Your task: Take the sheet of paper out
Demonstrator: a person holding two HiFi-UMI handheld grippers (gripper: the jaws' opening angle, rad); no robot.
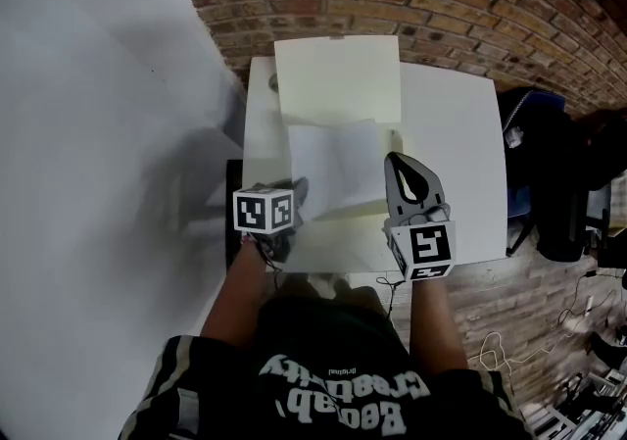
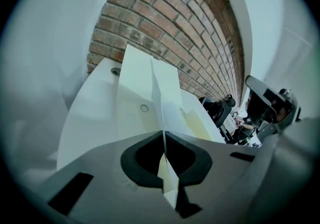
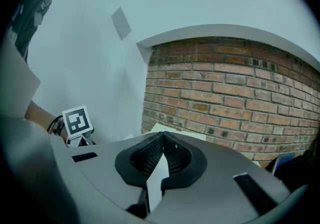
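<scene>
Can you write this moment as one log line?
left gripper: shut on sheet | right gripper: shut on folder edge | sheet: on open folder

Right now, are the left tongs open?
No: the left gripper view shows the left tongs closed on the edge of the sheet, which runs up from between them.

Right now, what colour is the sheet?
The sheet is white, against a cream envelope; best in the head view.
</scene>
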